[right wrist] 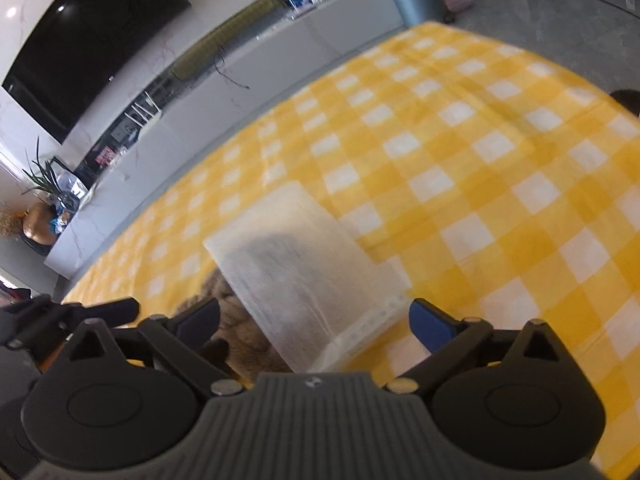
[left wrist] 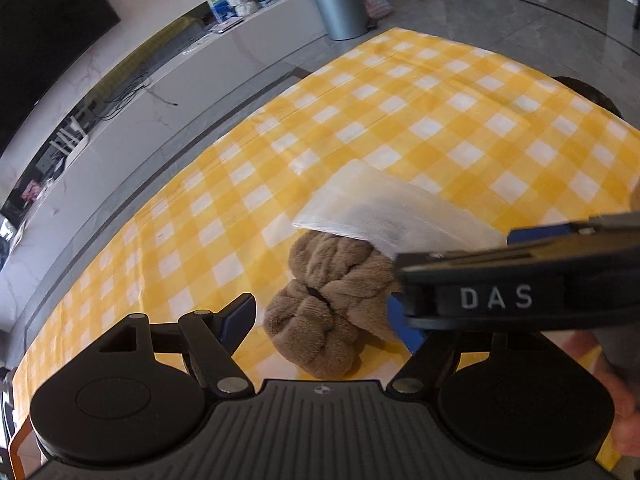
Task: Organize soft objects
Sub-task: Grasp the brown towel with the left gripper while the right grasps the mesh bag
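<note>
Both grippers are held spread and empty. Between the right gripper's fingers a white folded cloth is seen, overlapping the brown towel, which lies straight ahead of the left gripper.

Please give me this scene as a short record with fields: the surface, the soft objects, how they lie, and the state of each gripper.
surface: yellow and white checked cloth
soft object 1: brown towel, bunched into a lump
soft object 2: white folded cloth, flat, one end lying over the brown towel
left gripper: open, fingers on either side of the brown towel
right gripper: open, white folded cloth between its fingers, contact unclear
background: grey bin on the floor
</note>
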`<state>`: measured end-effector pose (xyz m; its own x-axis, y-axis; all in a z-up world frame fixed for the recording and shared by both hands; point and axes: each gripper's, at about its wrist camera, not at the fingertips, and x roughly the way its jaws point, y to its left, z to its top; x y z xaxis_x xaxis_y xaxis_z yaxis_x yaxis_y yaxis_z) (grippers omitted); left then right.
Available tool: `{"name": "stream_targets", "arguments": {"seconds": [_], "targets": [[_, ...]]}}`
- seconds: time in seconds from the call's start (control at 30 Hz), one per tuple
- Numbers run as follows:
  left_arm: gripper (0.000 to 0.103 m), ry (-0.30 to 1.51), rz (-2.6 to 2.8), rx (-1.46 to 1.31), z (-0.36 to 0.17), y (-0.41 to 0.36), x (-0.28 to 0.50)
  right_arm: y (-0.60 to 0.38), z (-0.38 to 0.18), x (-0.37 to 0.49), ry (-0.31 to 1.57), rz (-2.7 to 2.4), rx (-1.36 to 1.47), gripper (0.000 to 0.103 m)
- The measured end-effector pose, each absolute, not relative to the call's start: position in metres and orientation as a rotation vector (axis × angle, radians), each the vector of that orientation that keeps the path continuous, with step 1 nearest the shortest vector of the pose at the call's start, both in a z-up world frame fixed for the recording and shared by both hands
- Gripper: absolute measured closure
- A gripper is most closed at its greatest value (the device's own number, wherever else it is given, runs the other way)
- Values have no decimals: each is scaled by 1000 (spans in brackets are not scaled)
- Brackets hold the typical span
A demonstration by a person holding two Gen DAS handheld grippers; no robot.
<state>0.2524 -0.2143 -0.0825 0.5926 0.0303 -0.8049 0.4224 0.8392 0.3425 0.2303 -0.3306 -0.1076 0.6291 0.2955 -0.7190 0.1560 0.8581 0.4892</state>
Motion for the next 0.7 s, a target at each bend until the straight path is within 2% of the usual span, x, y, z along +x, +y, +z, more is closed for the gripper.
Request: {"name": "stream_targets", "arguments": {"seconds": [0.07,0.13,0.2,0.27,0.3,0.37,0.43,0.7], "targets": [[15,933,-237,532,-85,-213,255,-331,-111,230,923,72,545,19],[15,946,-230,533,-89,-214,257,-331,-110,228,924,70,524,21],[15,946,-229,547,-92,-215,256,-332,-112,227,924,106,519,32],[15,947,-236,559,-93,-217,256,-334,-115,227,946,121,539,58],[14,950,-240,563,-94,-218,256,-335,-117,229,959,127,546,64],[14,958,-243,567,-95,-220,258,-335,-118,229,960,145,549,88],[14,949,-263,579,-94,-224,258,-335,-115,228,951,154,546,99],[10,1013,-354,650,-108,-238,272,-350,-81,209,823,157,565,102]]}}
